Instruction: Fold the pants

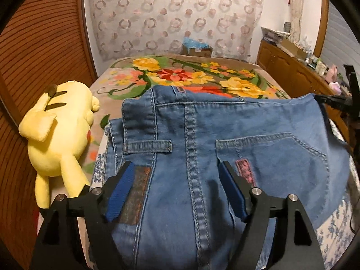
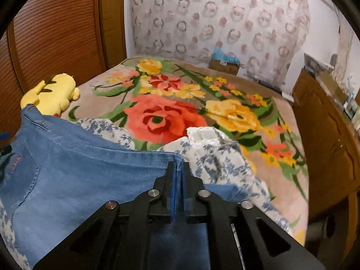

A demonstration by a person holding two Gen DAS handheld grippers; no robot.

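Blue jeans (image 1: 258, 123) lie back side up across the near part of the bed, with the back pocket and centre seam showing. My left gripper (image 1: 176, 168) hangs over the seat of the jeans, its jaws wide apart with denim between them. The blue pads' (image 1: 120, 184) inner faces stay bare, so it is open. In the right wrist view the jeans (image 2: 78, 157) spread out to the left. My right gripper (image 2: 178, 166) has its jaws nearly together, pinching the jeans' corner edge. That gripper (image 1: 330, 100) also shows at the jeans' right corner in the left wrist view.
A yellow plush toy (image 1: 60, 135) lies left of the jeans by the wooden headboard (image 1: 45, 45). A floral blanket (image 2: 168, 112) covers the bed. A white cloth with blue flowers (image 2: 216, 157) is crumpled beside the right gripper. A wooden cabinet (image 2: 326, 135) runs along the right.
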